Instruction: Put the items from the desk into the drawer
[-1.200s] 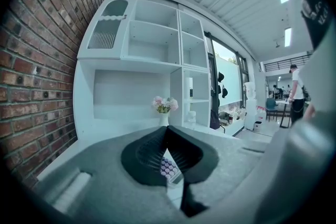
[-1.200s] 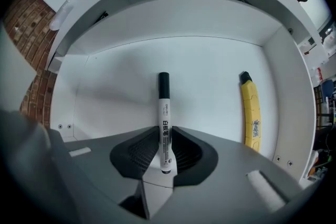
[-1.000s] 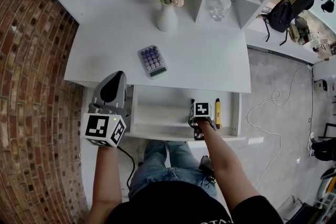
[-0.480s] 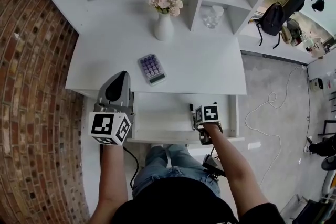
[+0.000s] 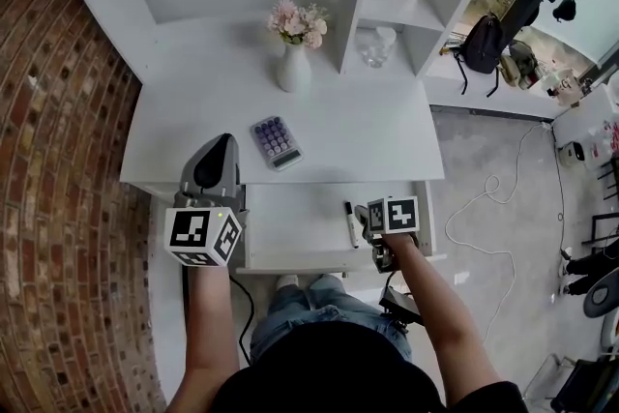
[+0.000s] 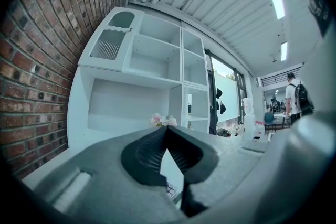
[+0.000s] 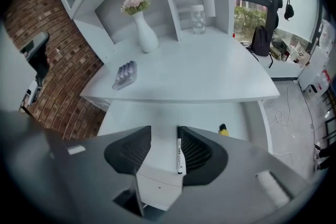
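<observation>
A grey calculator with purple keys lies on the white desk. Below the desk's front edge the drawer stands pulled out. A black-capped white marker lies inside it, and the same marker shows close to the right jaw's inner face. A yellow item also lies in the drawer, further right. My right gripper hangs open over the drawer with nothing between its jaws. My left gripper is shut and empty, left of the drawer, at the desk's front edge.
A white vase of pink flowers and a glass stand at the back of the desk under white shelves. A brick wall runs along the left. A cable lies on the floor at the right.
My right gripper has shifted to the right over the drawer. The marker now lies in plain view to its left, and the yellow item is covered in the head view. The left gripper has stayed put.
</observation>
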A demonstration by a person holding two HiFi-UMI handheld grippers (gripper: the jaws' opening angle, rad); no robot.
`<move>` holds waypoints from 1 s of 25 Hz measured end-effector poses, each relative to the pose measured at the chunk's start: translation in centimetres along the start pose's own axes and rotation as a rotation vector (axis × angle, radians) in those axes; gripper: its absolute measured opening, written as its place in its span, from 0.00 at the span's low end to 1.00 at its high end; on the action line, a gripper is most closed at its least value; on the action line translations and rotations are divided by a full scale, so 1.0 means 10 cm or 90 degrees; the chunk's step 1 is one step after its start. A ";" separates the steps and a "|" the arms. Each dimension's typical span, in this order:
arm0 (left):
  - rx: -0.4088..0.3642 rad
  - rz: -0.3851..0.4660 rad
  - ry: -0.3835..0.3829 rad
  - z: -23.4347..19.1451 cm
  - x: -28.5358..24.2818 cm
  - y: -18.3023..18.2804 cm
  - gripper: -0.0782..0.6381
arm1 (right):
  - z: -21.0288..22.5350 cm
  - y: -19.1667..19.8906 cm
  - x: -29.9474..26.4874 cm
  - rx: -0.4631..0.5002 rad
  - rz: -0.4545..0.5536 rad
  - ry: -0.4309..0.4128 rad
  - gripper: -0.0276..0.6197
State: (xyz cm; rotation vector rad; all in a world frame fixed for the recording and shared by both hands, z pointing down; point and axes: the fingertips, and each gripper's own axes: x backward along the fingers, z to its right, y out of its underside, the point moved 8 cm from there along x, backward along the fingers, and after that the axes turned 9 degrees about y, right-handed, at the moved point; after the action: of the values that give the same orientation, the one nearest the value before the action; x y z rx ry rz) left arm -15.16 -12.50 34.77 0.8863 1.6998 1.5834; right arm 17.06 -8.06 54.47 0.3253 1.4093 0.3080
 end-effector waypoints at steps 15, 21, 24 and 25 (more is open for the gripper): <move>-0.009 0.027 0.010 -0.08 0.05 -0.13 0.11 | -0.28 -0.79 1.55 -0.013 0.494 -0.029 0.30; -0.015 0.034 0.001 -0.14 0.13 -0.19 0.11 | -0.41 -0.89 1.96 -0.001 0.688 -0.032 0.25; -0.019 0.034 -0.003 -0.17 0.18 -0.21 0.11 | -0.49 -0.90 2.14 -0.011 0.807 -0.032 0.24; -0.020 0.034 -0.005 -0.18 0.20 -0.21 0.11 | -0.53 -0.90 2.16 -0.014 0.826 -0.034 0.24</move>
State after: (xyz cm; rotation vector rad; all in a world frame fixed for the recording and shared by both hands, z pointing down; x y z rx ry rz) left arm -17.85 -11.95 32.75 0.9274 1.6542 1.6354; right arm 14.94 -7.53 30.58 1.2031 0.9632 1.3445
